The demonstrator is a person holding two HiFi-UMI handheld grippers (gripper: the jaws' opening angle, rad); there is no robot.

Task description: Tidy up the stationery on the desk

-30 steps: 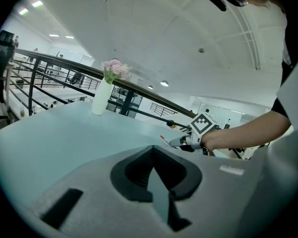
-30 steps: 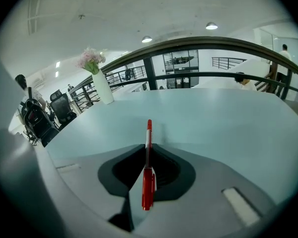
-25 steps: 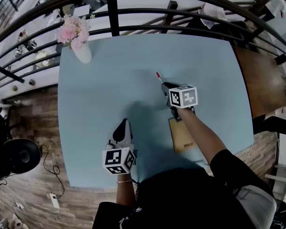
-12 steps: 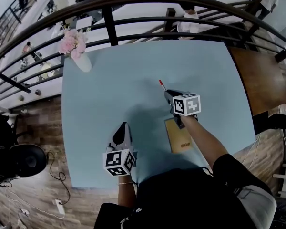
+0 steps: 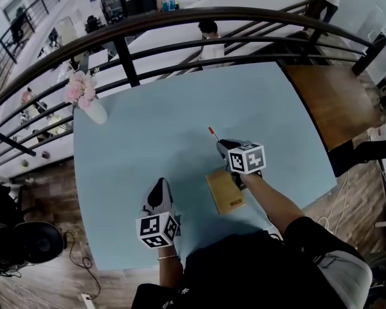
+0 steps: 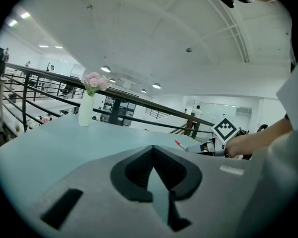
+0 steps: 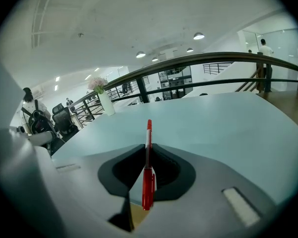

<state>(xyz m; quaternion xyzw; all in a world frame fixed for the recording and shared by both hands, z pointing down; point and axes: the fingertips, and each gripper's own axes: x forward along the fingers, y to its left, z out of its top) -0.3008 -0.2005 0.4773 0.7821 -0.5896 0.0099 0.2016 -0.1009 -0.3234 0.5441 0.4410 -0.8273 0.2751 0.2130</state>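
A red pen [image 7: 148, 167] stands straight out between the jaws of my right gripper [image 7: 148, 155], which is shut on it. In the head view the right gripper [image 5: 220, 144] hovers over the light blue desk [image 5: 148, 134], just beyond the far end of a brown notebook [image 5: 224, 190], with the red pen's tip [image 5: 211, 132] pointing away from me. My left gripper [image 5: 159, 184] is above the desk's near left part, shut with nothing in it. In the left gripper view its jaws [image 6: 154, 167] meet, and the right gripper's marker cube [image 6: 223, 129] shows at the right.
A white vase of pink flowers [image 5: 85, 100] stands at the desk's far left corner. A black railing [image 5: 180, 24] runs along the far edge. A wooden table [image 5: 334, 98] adjoins at the right, and a black chair [image 5: 26, 240] stands on the floor at the left.
My right gripper has drawn back toward me with the pen, nearer the notebook's far end. The left gripper has shifted slightly. The head view has swung, so the desk sits lower in the picture.
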